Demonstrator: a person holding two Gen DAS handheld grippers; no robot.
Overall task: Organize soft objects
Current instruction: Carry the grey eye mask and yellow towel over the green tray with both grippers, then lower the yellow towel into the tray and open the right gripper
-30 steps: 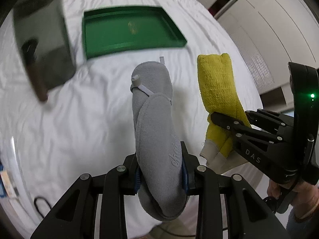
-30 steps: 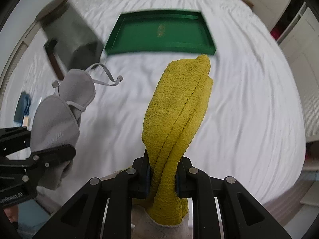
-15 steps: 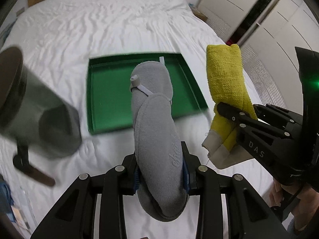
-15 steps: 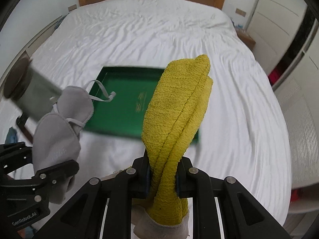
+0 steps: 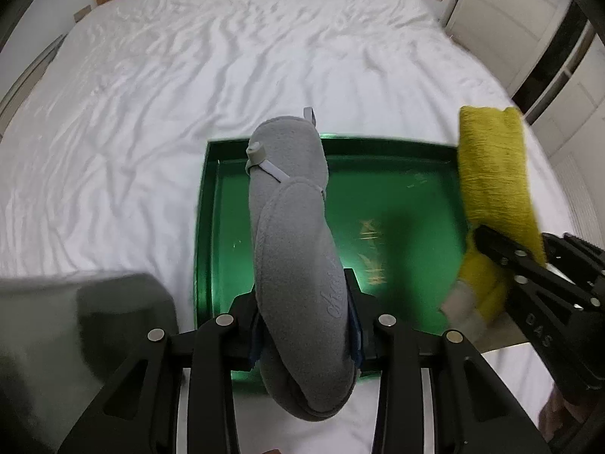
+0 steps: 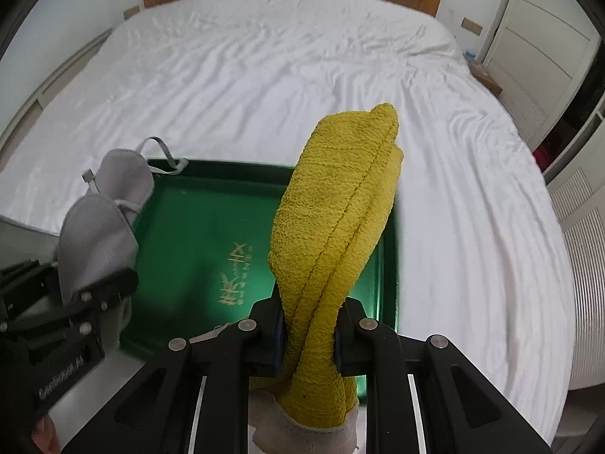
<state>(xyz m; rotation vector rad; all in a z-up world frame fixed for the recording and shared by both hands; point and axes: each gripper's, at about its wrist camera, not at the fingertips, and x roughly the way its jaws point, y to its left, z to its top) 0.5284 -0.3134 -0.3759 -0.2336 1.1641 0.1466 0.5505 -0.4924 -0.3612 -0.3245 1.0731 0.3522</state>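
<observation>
Two soft items hang over a green tray lying on a white bed. The left hand-held gripper has a folded grey fleece eye mask between its pads, over the tray's left half; its jaws are opening, though the mask has not dropped. The right hand-held gripper is clamped narrowly on a rolled yellow towel, held over the tray's right side. The step in hand appears to be delivery into the tray; the next move likely calls for lowering both items near the tray floor and releasing them side by side, clear of the rim. Gold characters are printed on the tray floor, not legible here. Cursive lettering on the mask begins "cha". The right hand-held gripper's side reads "DAS".
</observation>
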